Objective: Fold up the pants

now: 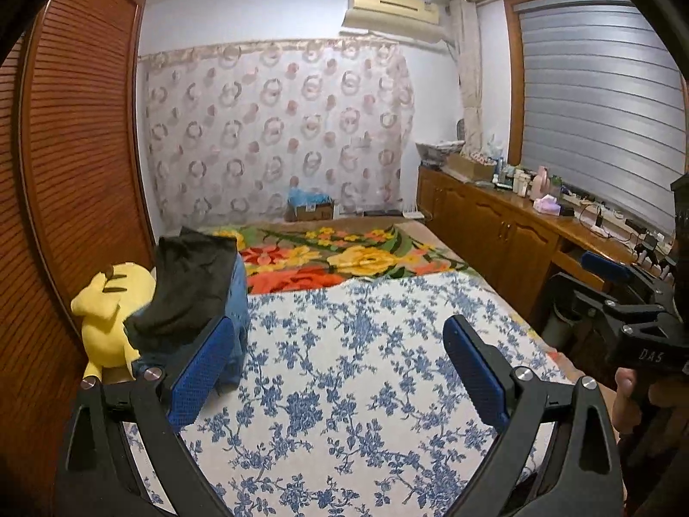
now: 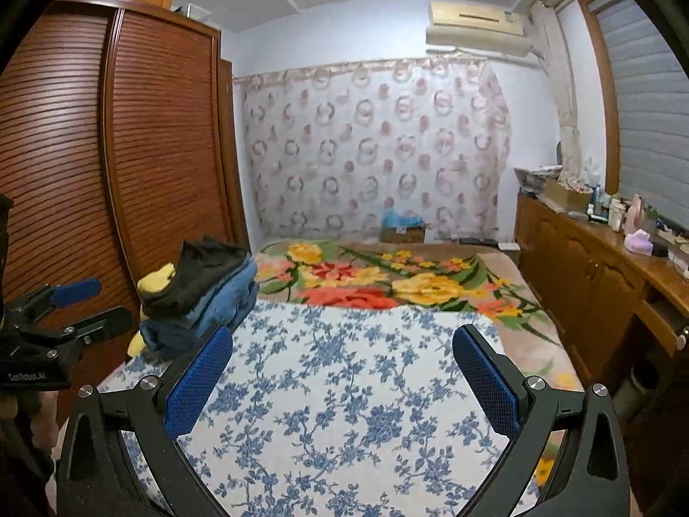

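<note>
Currently both grippers, left gripper (image 1: 340, 362) and right gripper (image 2: 344, 370), spread wide, empty, above floral sheet (image 1: 344, 387); folded pants stack (image 2: 202, 297) at left edge.

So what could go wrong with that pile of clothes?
The pile sits at the bed's edge, dark pants on top of jeans, leaning on a yellow plush. A nudge from the open left gripper might tip it over. The right gripper is open and empty too; grabbing one layer could drag the others and undo the folds.
</note>
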The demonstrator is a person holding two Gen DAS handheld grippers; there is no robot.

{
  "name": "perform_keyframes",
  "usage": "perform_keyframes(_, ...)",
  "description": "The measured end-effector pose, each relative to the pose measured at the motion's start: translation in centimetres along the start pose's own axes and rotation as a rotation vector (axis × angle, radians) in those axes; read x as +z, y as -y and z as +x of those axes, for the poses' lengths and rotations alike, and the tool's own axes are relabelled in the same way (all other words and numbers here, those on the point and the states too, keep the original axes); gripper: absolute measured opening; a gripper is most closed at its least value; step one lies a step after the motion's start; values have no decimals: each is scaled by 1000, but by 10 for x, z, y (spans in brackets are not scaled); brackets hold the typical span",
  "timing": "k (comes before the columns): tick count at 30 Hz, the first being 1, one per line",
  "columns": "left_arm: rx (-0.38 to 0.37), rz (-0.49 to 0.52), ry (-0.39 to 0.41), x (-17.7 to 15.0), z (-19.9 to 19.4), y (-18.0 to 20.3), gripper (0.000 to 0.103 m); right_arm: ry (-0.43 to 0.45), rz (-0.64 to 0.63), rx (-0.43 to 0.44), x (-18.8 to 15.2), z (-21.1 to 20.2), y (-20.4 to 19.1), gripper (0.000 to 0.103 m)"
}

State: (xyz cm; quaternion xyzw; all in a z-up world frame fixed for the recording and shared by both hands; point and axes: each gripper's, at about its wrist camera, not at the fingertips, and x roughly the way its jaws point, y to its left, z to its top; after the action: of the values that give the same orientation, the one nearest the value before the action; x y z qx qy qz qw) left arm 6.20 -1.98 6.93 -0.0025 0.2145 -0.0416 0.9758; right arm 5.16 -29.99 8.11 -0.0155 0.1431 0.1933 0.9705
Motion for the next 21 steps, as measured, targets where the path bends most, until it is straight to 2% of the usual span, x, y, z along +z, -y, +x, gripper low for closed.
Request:
perform_keyframes(7,26,-4,34,3,-16,-2,98,50,5,-18,-1,-18,-2,102)
perform_keyframes(21,55,-17,49,0,-22,-11,98,42,4,-7,-8,-3,-3,102)
